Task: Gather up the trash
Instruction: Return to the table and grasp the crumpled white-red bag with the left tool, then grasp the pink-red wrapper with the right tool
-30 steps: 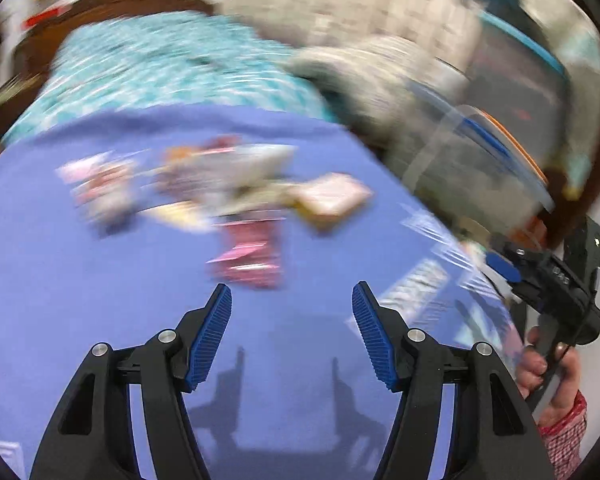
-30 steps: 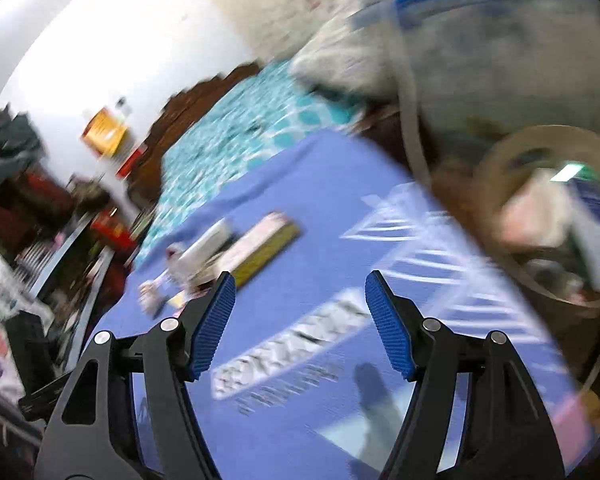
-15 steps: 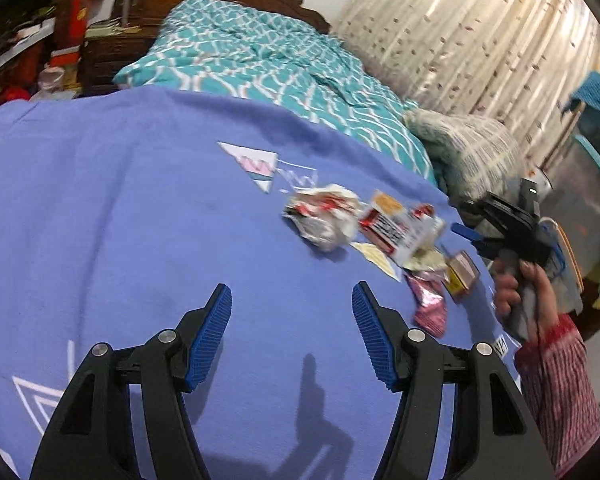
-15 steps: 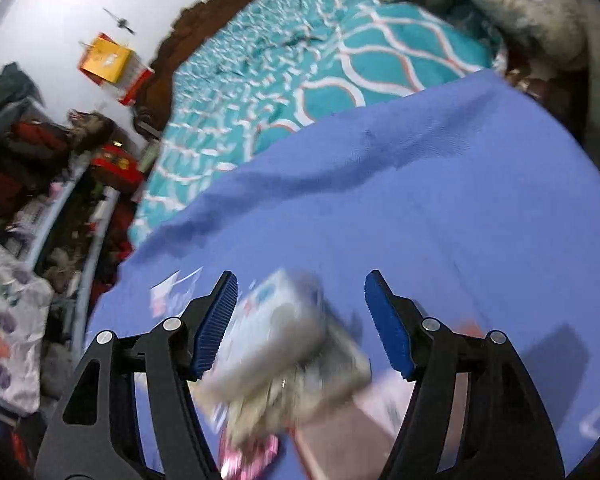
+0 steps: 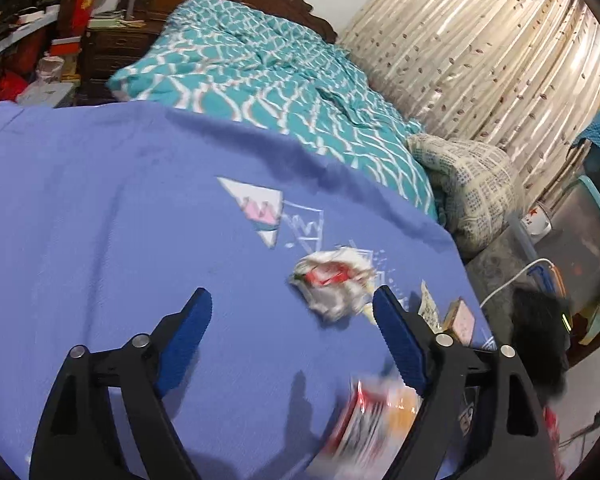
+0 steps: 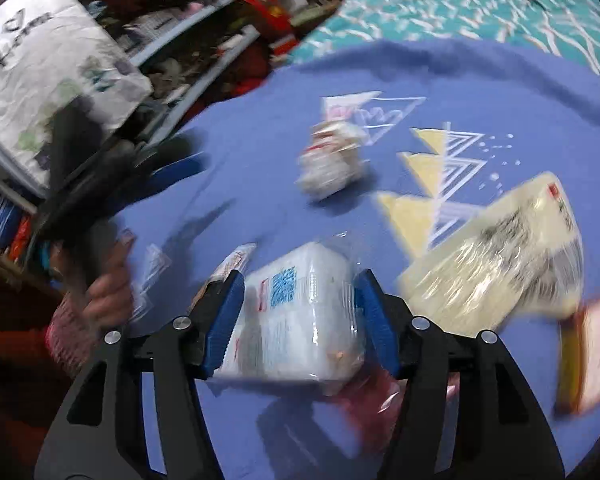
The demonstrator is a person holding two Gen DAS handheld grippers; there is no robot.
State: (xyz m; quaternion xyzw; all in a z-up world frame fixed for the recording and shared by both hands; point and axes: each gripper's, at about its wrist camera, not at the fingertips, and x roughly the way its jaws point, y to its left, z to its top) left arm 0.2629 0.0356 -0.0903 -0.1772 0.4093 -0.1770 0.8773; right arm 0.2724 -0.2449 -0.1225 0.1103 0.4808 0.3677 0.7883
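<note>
A white plastic packet (image 6: 300, 312) is being clamped between the fingers of the right gripper (image 6: 300, 320), near the crumpled wrapper (image 6: 332, 160) on the blue blanket (image 6: 260, 120). The left gripper (image 5: 292, 344) is being held wide open, gripping nothing, just beside that wrapper (image 5: 334, 284).

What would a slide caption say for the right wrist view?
Right claw closes around a white plastic packet among wrappers on a blue blanket.

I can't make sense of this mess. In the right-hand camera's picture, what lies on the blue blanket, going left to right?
Hand holding the other gripper → white plastic-wrapped packet between the near jaws, crumpled red-and-white wrapper behind it → pale yellow food bag → pink-faced box.
</note>
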